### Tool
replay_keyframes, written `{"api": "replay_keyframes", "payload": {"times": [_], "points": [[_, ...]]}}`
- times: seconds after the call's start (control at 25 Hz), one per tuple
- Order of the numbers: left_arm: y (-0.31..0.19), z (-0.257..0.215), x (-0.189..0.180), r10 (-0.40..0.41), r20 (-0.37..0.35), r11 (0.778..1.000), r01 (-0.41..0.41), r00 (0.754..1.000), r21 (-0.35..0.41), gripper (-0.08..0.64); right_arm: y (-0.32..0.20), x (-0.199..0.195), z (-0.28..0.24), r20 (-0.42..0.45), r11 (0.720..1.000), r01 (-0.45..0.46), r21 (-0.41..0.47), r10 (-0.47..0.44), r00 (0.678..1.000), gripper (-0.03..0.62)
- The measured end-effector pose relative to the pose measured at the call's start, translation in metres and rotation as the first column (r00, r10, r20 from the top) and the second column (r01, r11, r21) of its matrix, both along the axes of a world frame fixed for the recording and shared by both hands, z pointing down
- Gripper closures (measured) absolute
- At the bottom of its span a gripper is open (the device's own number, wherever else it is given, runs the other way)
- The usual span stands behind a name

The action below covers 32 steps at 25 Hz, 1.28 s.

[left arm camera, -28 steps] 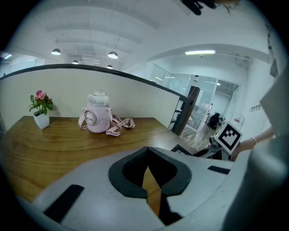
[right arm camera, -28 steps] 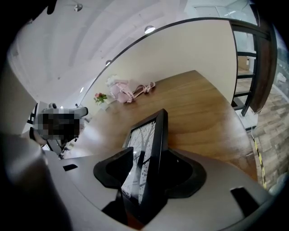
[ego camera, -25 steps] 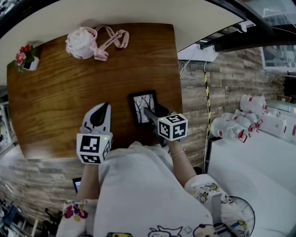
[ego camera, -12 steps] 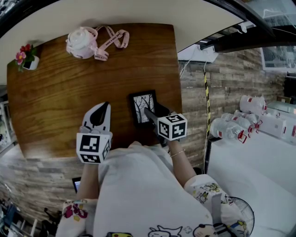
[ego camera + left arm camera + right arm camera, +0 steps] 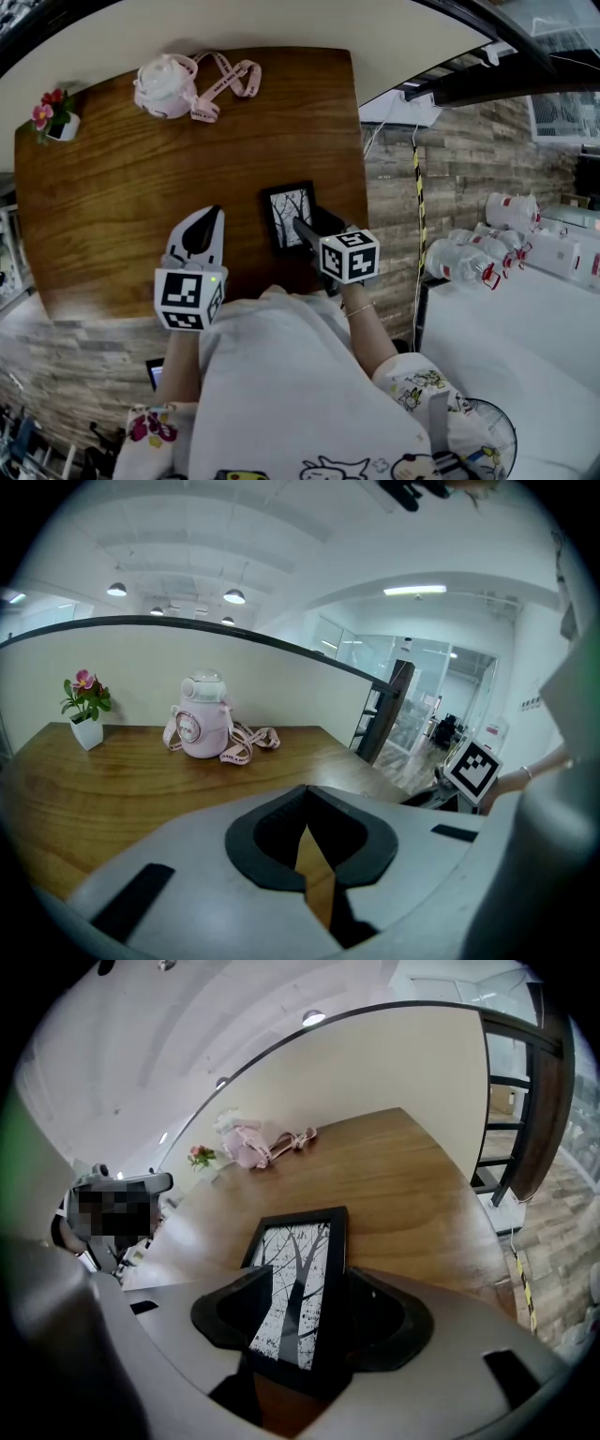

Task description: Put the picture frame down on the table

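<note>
A black picture frame with a tree print lies flat near the right front corner of the wooden table. My right gripper reaches down over its near end. In the right gripper view the picture frame lies between the two fingers, whose jaws have just been opening and stand wide beside its long edges; I see no pad pressing on it. My left gripper hovers over the table's front edge, left of the frame. Seen from its own camera, the left gripper is shut and holds nothing.
A pink bottle with a strap stands at the back of the table, with a small potted flower at the back left corner. The table's right edge drops to a plank floor close beside the frame.
</note>
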<state>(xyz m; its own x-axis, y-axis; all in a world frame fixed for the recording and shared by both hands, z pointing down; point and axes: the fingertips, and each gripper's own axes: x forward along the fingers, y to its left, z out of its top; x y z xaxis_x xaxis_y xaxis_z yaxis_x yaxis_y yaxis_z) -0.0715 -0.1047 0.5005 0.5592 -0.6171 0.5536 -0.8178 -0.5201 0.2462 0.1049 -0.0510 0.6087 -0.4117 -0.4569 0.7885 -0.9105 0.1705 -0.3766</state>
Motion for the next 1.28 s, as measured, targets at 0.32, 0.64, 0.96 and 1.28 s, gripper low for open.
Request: {"api": "replay_keyframes", "payload": {"times": [0.32, 0.64, 0.96, 1.28], "points": [[0.003, -0.006, 0.001, 0.005, 0.002, 1.0, -0.005, 1.0, 0.012, 0.557, 0.002, 0.007, -0.007, -0.004, 1.0, -0.018, 0.017, 0.018, 1.0, 0.372], [0.007, -0.016, 0.001, 0.004, -0.002, 0.999, -0.004, 1.0, 0.042, 0.557, 0.002, 0.005, -0.023, -0.005, 0.998, -0.003, 0.057, 0.004, 1.0, 0.373], [0.017, -0.031, 0.002, 0.01, -0.011, 0.996, -0.009, 1.0, 0.086, 0.557, 0.004, 0.002, -0.047, -0.006, 0.993, 0.015, 0.119, -0.014, 1.0, 0.373], [0.028, -0.043, 0.003, 0.012, -0.013, 0.993, -0.011, 1.0, 0.116, 0.557, 0.002, -0.002, -0.076, -0.015, 0.979, 0.039, 0.198, -0.036, 0.999, 0.373]]}}
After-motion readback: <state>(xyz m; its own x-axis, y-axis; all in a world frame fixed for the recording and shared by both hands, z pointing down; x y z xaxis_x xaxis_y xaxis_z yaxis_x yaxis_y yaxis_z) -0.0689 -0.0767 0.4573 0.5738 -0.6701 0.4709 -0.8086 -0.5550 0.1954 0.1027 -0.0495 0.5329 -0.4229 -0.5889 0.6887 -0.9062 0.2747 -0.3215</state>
